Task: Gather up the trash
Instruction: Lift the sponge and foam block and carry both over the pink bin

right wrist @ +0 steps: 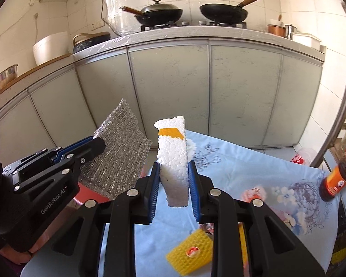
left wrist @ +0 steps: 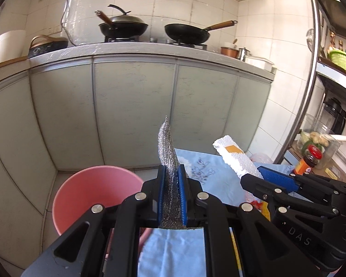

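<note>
- In a tiled kitchen, the left gripper point(left wrist: 172, 184) is clenched on a flat silver metallic scouring pad point(left wrist: 167, 147), which stands up edge-on between its blue pads, just beside a round pink plastic bin point(left wrist: 80, 184) on the floor.
- The right gripper point(right wrist: 174, 184) grasps a white block of crumbly polystyrene foam bearing an orange sticker point(right wrist: 173, 152), held upright above a pale blue floral cloth point(right wrist: 253, 173) (the table's covering).
- More litter waits on the cloth: a yellow waffle-textured wrapper point(right wrist: 191, 254) lies under the right gripper, and a red-and-white crumpled packet point(right wrist: 302, 157), too blurred to identify, sits at the far edge.
- A dark sauce bottle with a red cap point(right wrist: 339, 175) stands near the right side of the cloth and could be knocked over by a wide swing.
- Risks ahead: the foam may shed beads or snap under a tight squeeze; the thin pad could slip, or land outside the bin if released short of its rim; the two grippers, close together, might collide.
</note>
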Tool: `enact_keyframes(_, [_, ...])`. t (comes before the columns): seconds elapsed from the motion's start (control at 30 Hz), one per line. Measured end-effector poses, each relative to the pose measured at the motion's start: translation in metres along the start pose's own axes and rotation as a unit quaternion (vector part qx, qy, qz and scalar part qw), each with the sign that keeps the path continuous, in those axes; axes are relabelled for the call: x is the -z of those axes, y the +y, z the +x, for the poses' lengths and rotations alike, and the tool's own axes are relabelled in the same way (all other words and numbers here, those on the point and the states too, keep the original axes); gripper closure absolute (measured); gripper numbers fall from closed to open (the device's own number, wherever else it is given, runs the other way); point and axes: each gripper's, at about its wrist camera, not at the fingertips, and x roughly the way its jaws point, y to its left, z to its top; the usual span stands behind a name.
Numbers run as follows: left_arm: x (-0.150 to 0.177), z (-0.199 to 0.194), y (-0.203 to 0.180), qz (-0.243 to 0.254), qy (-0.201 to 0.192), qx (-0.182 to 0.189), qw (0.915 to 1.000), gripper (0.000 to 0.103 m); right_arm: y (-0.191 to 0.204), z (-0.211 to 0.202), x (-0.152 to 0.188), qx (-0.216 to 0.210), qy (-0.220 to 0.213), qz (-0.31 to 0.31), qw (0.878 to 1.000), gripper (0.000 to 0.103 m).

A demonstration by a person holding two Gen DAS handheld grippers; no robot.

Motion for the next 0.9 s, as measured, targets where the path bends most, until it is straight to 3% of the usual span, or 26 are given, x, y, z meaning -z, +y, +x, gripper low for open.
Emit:
enact_keyframes(0.53, [0.031,0.041,0.112,-0.066,0.042,-0.092,0.9927,0.092,0.080,0.098,-0.014,-0.054,0.075,-0.043,0.995,0.078])
enact_keyframes(0.9, [0.065,0.077,0.150,-0.083,0.101,-0.120,0.9841,0.092,0.108,0.161,0.004,-0.070,0.141,-0.045,0.987,0.078])
